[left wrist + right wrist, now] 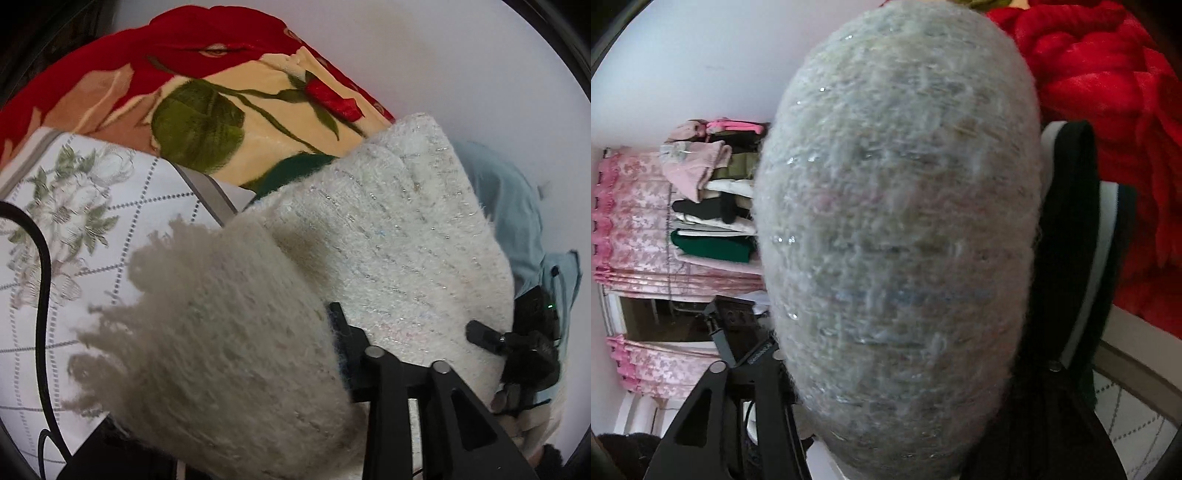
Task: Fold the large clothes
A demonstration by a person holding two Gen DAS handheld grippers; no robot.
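A fuzzy off-white knitted garment with glittering threads and a fringed edge (280, 295) is held up between the two grippers, draped over the left gripper (402, 354) and hanging above a white bedsheet printed with pale flowers and dotted lines (74, 206). From the right wrist view the same knit (897, 229) bulges across the right gripper (827, 369). The cloth hides both sets of fingertips, so I cannot tell whether either pair of jaws grips it or stands apart. Behind lies a plush red and cream blanket with a rose pattern (207, 81). Beyond the knit, folded clothes are stacked (713, 192) on a pink covered shelf (635, 229).
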